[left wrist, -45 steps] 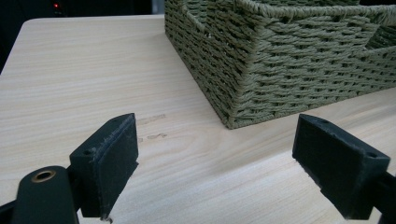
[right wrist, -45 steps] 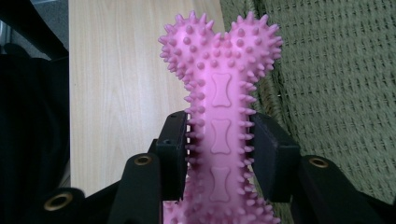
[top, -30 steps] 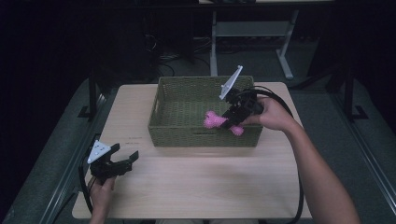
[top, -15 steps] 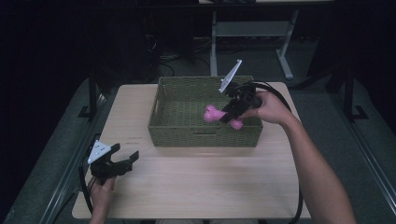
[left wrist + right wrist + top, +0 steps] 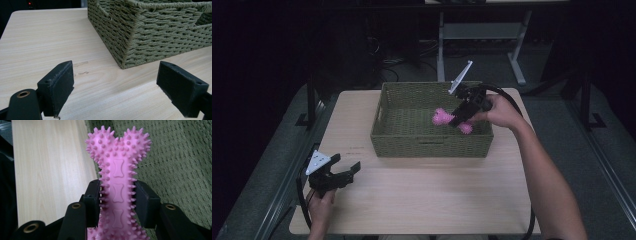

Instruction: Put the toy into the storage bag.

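Right gripper clamps its jaws on the shaft of a pink spiky bone toy, whose knobbed end sticks out ahead of the pads. Beneath gripper and toy lies the woven floor of a green wicker basket. Well away, near the worktop's front corner, the left gripper rests with jaws spread wide, holding nothing, the basket's corner just ahead of it.

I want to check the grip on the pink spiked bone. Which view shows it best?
The right gripper view: the pink spiked bone sits close up, its shaft clamped by the right hand-held gripper. The high view shows it small, over the woven basket.
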A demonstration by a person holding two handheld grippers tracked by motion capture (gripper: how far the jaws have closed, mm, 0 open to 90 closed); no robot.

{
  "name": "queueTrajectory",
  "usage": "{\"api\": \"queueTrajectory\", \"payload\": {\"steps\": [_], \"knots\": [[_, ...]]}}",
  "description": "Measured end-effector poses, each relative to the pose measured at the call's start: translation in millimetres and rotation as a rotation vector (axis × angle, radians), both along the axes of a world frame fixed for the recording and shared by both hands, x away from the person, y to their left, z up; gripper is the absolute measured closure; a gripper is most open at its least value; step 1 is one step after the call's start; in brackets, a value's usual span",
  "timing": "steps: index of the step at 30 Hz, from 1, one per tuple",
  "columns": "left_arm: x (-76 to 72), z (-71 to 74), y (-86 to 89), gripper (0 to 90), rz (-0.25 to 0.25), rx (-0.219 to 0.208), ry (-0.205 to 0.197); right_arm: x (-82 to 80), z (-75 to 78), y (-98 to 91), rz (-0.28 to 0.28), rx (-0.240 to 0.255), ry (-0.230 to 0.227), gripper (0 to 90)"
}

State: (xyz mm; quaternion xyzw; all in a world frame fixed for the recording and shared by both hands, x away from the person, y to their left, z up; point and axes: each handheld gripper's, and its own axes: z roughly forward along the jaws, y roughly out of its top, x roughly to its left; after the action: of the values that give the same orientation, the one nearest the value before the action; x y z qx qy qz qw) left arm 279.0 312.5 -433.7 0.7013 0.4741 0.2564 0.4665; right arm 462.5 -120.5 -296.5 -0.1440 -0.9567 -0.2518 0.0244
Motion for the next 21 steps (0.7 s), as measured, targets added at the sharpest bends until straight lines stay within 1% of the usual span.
{"api": "queueTrajectory", "payload": {"steps": [3, 7, 21], "knots": [[0.1, 0.0, -0.1, 13.8, 0.001, 0.000, 0.000, 4.0, -2.4, -2.2, -0.013, 0.004, 0.010, 58.1], [0.2, -0.2, -0.1, 13.8, 0.001, 0.000, 0.000, 9.0, -7.5, -3.4, -0.021, -0.004, 0.022, 58.1], [0.9, -0.4, -0.6, 13.8, -0.001, 0.005, 0.003, 21.0, -20.6, -2.5, -0.041, -0.018, 0.037, 58.0]]}}
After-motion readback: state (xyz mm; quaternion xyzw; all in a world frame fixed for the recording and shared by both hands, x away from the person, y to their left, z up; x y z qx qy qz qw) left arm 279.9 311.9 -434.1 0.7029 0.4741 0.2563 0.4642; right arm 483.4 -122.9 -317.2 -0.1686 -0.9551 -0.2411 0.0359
